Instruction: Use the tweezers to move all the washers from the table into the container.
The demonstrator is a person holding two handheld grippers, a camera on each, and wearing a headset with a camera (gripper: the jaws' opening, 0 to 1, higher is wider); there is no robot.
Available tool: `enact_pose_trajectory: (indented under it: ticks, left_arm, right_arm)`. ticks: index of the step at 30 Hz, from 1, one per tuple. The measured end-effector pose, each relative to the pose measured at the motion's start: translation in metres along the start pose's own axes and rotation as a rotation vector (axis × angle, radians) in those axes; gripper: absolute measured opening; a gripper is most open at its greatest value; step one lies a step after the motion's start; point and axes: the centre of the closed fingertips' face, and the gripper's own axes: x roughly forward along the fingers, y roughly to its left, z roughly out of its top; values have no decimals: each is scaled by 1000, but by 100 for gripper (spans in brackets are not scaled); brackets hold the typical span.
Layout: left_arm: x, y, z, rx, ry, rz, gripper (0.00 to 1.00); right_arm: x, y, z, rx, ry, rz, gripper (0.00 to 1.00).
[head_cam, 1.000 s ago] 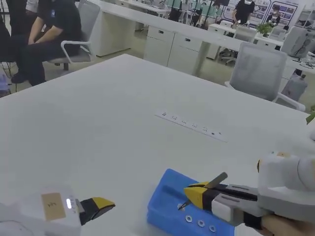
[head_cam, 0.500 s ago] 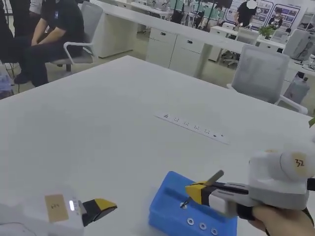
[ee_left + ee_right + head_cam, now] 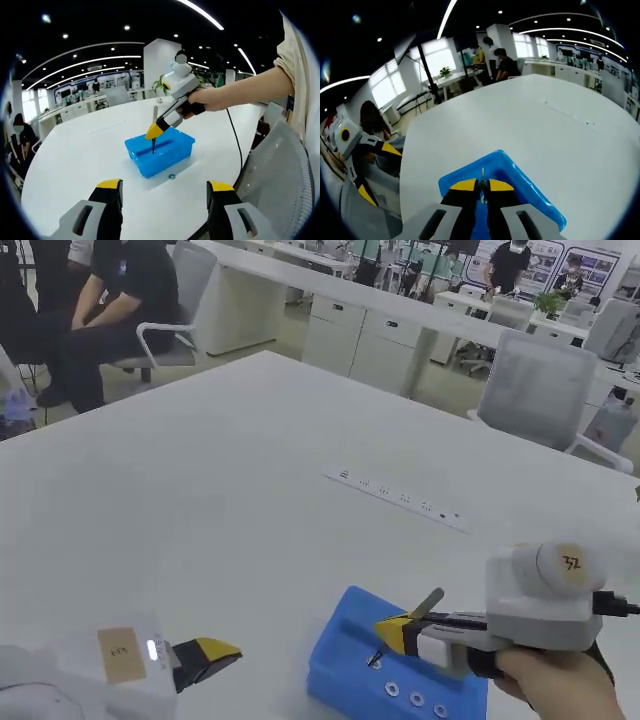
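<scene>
The tweezers (image 3: 428, 603) are clamped between the narrow jaws of the right gripper (image 3: 481, 186). They slant down, with the tips inside the blue container (image 3: 335, 680). I cannot tell whether the tips hold anything. The head view shows three washers (image 3: 415, 699) lying in a row on the container's floor, toward its near wall. The left gripper view instead shows one washer on the table (image 3: 172, 176), on the white worktop (image 3: 200, 490) just beside the container's outer wall. The container sits near the worktop's near edge. The left gripper (image 3: 215, 655) hangs well apart from it toward the near left corner, jaws spread wide and empty.
</scene>
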Motion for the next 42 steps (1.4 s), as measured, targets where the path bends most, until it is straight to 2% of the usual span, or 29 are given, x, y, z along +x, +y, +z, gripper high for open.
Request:
enact_pose_trajectory:
  ticks: [16, 21, 30, 42]
  left_arm:
    - [0, 1, -3, 9, 16, -2, 67]
    - [0, 1, -1, 2, 7, -3, 68]
    - [2, 0, -2, 9, 17, -4, 68]
    - [1, -1, -3, 11, 17, -6, 68]
  right_arm:
    - [14, -3, -14, -44, 70, 1, 3]
    - [16, -3, -17, -56, 79, 5, 3]
    - [16, -4, -16, -89, 85, 4, 4]
    - [-4, 4, 0, -102, 14, -2, 4]
